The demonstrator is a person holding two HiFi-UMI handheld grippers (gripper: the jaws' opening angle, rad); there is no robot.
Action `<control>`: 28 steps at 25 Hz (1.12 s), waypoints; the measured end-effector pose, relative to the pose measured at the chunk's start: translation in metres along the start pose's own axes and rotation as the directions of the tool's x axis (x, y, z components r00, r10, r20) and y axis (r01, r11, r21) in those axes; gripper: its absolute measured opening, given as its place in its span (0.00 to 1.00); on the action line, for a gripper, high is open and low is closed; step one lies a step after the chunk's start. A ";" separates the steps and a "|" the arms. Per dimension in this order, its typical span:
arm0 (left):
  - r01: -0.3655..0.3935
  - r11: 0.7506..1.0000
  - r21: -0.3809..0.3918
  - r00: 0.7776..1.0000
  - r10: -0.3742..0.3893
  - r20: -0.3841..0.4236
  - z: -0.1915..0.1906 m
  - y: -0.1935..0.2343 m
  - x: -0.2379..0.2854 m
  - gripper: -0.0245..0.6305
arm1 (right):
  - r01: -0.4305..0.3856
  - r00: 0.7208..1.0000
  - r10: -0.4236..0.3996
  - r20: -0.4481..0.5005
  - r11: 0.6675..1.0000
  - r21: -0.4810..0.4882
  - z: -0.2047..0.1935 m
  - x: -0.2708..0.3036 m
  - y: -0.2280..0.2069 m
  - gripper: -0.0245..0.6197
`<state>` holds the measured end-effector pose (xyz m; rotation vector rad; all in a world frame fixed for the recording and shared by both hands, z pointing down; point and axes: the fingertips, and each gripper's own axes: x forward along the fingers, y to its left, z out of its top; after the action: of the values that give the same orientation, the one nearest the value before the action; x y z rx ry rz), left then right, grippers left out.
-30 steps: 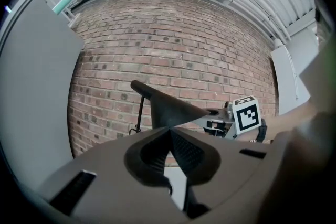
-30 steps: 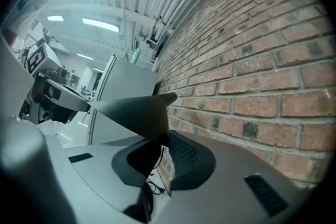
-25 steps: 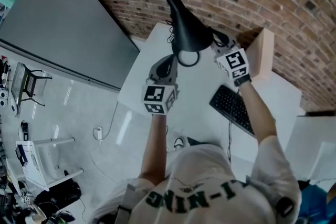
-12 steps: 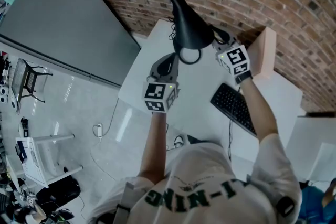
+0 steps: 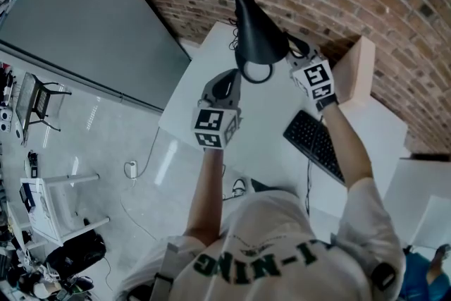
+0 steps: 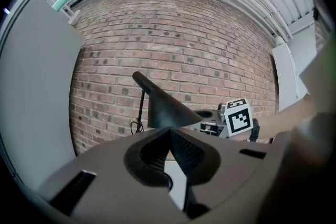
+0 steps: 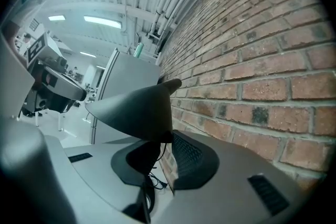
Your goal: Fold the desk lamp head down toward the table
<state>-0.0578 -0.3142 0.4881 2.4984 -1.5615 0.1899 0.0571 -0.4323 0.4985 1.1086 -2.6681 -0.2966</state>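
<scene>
1. Head view. The lamp head [image 5: 255,28], a black cone, stands high over the white table [image 5: 261,127] near the brick wall, its narrow neck angled up and its open mouth facing the person. The right gripper [image 5: 290,58] meets the shade's rim on the right side. The left gripper [image 5: 230,76] hangs just below the mouth, apart from it. A keyboard [image 5: 313,144] lies on the table under the right forearm.

2. Left gripper view. The jaws are pressed together at the tips with nothing between them. The lamp head [image 6: 168,110] sits just beyond, on its thin stem [image 6: 140,110].

3. Right gripper view. The jaws are slightly parted and look pinched on the shade's lower rim [image 7: 157,134], which dips between the pads.

4. Judgement: the grasp looks made and the fold is barely begun, since the head is well up from the table. The next move calls for drawing the rim down in an arc about the lamp's hinge, keeping the thin edge from slipping. The idle left gripper could steady the stem if the base lifts.
</scene>
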 end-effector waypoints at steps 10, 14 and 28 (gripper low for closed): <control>-0.006 1.000 0.000 1.000 0.006 -0.011 -0.004 0.002 0.004 0.03 | 0.003 1.000 -0.003 0.004 1.000 -0.030 -0.006 0.005 -0.001 0.12; -0.004 1.000 0.005 1.000 0.004 -0.014 -0.003 0.003 0.005 0.03 | 0.004 1.000 -0.004 -0.013 1.000 -0.020 -0.008 0.003 -0.001 0.12; -0.011 0.999 0.047 0.999 0.008 0.050 0.022 0.009 -0.018 0.03 | 0.130 0.988 -0.120 -0.093 0.984 0.121 -0.021 -0.050 -0.020 0.13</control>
<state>-0.0733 -0.3076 0.4639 2.5508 -1.6065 0.1693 0.1110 -0.4121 0.5061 1.2992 -2.5771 -0.0999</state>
